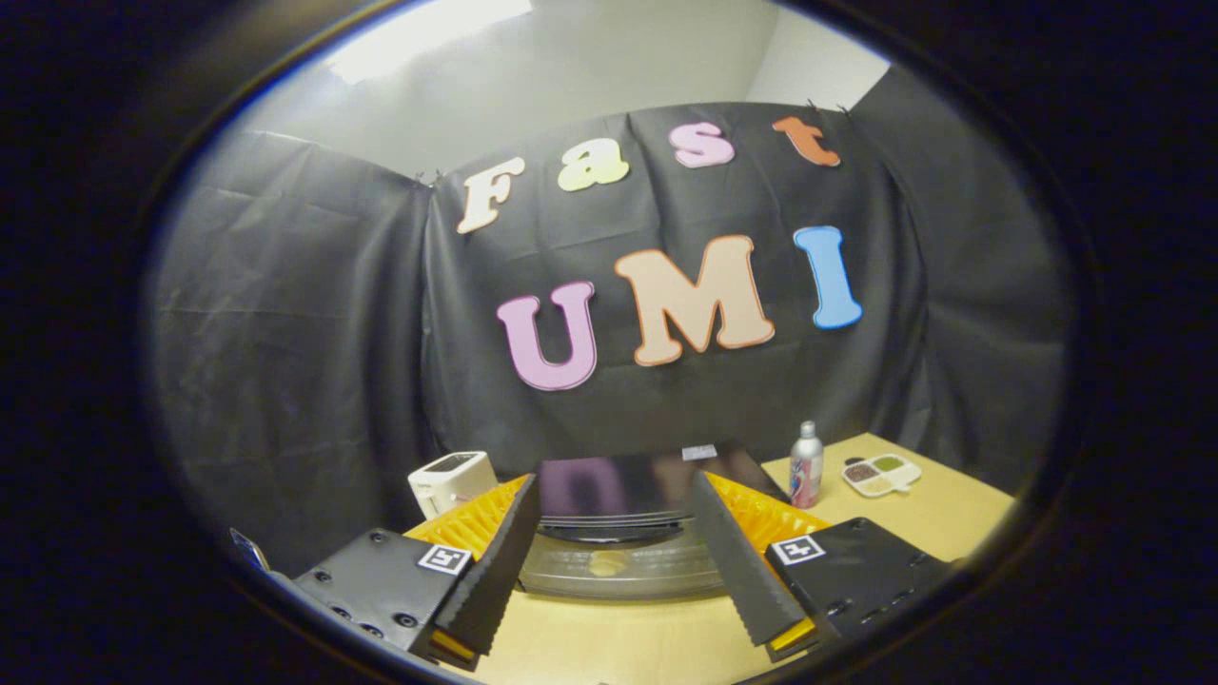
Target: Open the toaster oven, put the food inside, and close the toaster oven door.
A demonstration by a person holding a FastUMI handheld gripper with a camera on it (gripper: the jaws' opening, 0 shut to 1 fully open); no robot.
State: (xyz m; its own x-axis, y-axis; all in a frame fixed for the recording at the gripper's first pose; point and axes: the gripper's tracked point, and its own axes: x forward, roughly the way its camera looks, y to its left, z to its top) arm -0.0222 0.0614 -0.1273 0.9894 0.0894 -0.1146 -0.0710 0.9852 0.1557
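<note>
A black toaster oven (pixel 628 487) with a glossy top stands on the wooden table (pixel 618 637), just ahead of my fingers. Its dark curved handle (pixel 614 531) runs across the top of the glass door (pixel 657 574), which looks closed. Through the glass I see a pale piece of food (pixel 606 563). My gripper (pixel 614 483) is open. Its two ribbed black fingers (pixel 495 561) stand wide apart on either side of the oven's front and touch nothing.
A small white appliance (pixel 452 480) sits left of the oven by the booth wall. On the right stand a silver bottle (pixel 806 464) and a white divided dish (pixel 882 473) holding small portions. Bare tabletop stretches to the right.
</note>
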